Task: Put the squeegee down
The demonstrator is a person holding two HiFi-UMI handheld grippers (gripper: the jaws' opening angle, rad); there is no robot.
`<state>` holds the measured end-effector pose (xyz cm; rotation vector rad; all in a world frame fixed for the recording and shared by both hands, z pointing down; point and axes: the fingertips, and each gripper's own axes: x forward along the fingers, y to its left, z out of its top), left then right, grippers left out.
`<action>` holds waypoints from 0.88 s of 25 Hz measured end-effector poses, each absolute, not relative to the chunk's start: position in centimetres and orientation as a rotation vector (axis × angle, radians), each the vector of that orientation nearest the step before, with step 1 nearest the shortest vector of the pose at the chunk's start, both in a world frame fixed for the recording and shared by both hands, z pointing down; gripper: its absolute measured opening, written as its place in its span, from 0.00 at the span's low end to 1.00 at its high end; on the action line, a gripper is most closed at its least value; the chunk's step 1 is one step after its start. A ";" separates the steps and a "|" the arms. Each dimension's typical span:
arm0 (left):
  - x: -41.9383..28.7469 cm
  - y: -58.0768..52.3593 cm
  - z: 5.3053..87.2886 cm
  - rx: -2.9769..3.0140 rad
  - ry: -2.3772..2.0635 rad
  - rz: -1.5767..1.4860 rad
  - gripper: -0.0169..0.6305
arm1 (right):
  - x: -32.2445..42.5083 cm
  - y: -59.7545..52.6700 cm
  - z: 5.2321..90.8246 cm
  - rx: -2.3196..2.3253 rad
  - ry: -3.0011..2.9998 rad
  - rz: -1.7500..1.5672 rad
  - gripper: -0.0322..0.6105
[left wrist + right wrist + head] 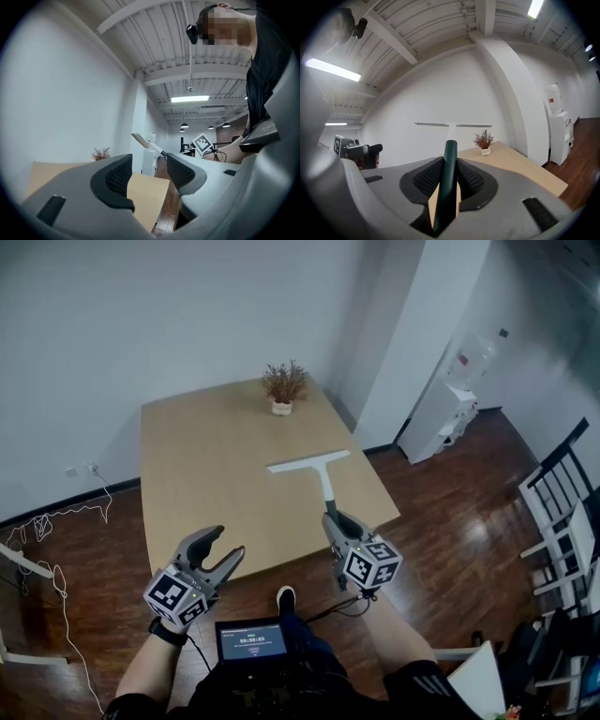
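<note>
Mid-carry, not set down yet. Clamping the squeegee [323, 476] by its dark green handle with the right gripper [337, 523], lower centre-right of the head view, both pads tight against the grip in the right gripper view. Holding it out over the near right part of the table [197, 474], with the white blade crossways and aimed up-frame toward the potted plant [284, 386] at top centre. Reads as raised off the wood rather than resting on it, going by the blade sitting against the wall in the right gripper view. Idling the left gripper [228, 542] at lower left of the head view, jaws apart with nothing between them. Next, probably: lower until blade and handle lie flat on bare wood near frame centre, then spread the right jaws and back out straight along the handle to avoid dragging it. Worth landing it well in from the near edge, since the handle end could overhang and tip off.
</note>
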<state>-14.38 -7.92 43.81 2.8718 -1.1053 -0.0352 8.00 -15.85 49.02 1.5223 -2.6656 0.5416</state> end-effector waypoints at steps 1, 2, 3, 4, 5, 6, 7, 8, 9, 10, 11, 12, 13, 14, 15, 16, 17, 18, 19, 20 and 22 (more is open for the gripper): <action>-14.2 -9.5 44.5 2.855 -1.117 -0.021 0.40 | 8.3 -17.8 50.2 1.511 -2.650 0.551 0.23; -14.0 -11.1 45.2 2.839 -1.132 -0.005 0.40 | 8.5 -19.9 51.4 1.497 -2.634 0.562 0.23; -13.8 -13.0 45.9 2.823 -1.146 0.014 0.40 | 8.6 -22.1 52.7 1.481 -2.617 0.572 0.23; -13.6 -15.0 46.7 2.806 -1.157 0.035 0.40 | 8.6 -24.4 54.1 1.463 -2.600 0.582 0.23; -13.3 -17.0 47.4 2.788 -1.163 0.053 0.40 | 8.6 -26.8 55.6 1.444 -2.581 0.591 0.23; -13.0 -19.0 48.0 2.768 -1.161 0.069 0.40 | 8.6 -29.0 57.1 1.426 -2.558 0.602 0.23; -12.6 -21.0 48.6 2.750 -1.154 0.086 0.40 | 8.7 -31.3 58.8 1.408 -2.530 0.613 0.23; -12.1 -22.7 49.2 2.734 -1.146 0.104 0.40 | 8.8 -33.4 60.6 1.392 -2.496 0.626 0.23; -11.7 -24.3 49.9 2.721 -1.143 0.121 0.40 | 9.1 -35.3 62.5 1.377 -2.459 0.643 0.23; -11.2 -25.8 50.6 2.708 -1.144 0.136 0.40 | 9.4 -37.1 64.5 1.363 -2.423 0.661 0.23; -10.8 -27.2 51.3 2.693 -1.149 0.152 0.40 | 9.7 -38.8 66.3 1.351 -2.385 0.679 0.23; -10.5 -28.5 52.1 2.676 -1.153 0.168 0.40 | 10.1 -40.3 68.2 1.340 -2.347 0.691 0.23; -10.1 -29.7 53.0 2.658 -1.156 0.185 0.40 | 10.5 -41.7 69.9 1.327 -2.309 0.695 0.23; -9.8 -30.8 53.9 2.640 -1.159 0.200 0.40 | 10.8 -43.1 71.6 1.314 -2.272 0.692 0.23; -9.4 -31.9 54.9 2.623 -1.164 0.209 0.40 | 11.3 -44.3 73.2 1.301 -2.238 0.687 0.23; -9.0 -32.9 55.8 2.606 -1.169 0.216 0.40 | 11.7 -45.4 74.7 1.289 -2.207 0.685 0.23; -8.7 -33.9 56.7 2.590 -1.171 0.224 0.40 | 12.2 -46.4 76.1 1.278 -2.178 0.690 0.23; -8.3 -34.9 57.5 2.576 -1.170 0.235 0.40 | 12.6 -47.3 77.5 1.269 -2.149 0.698 0.23; -8.1 -35.8 58.2 2.563 -1.168 0.244 0.40 | 12.9 -48.2 78.9 1.263 -2.121 0.703 0.23; -7.9 -36.7 58.9 2.550 -1.167 0.249 0.40 | 13.3 -48.9 80.0 1.258 -2.098 0.701 0.23; -7.7 -37.9 60.1 2.526 -1.167 0.246 0.40 | 13.6 -50.1 81.6 1.252 -2.077 0.700 0.23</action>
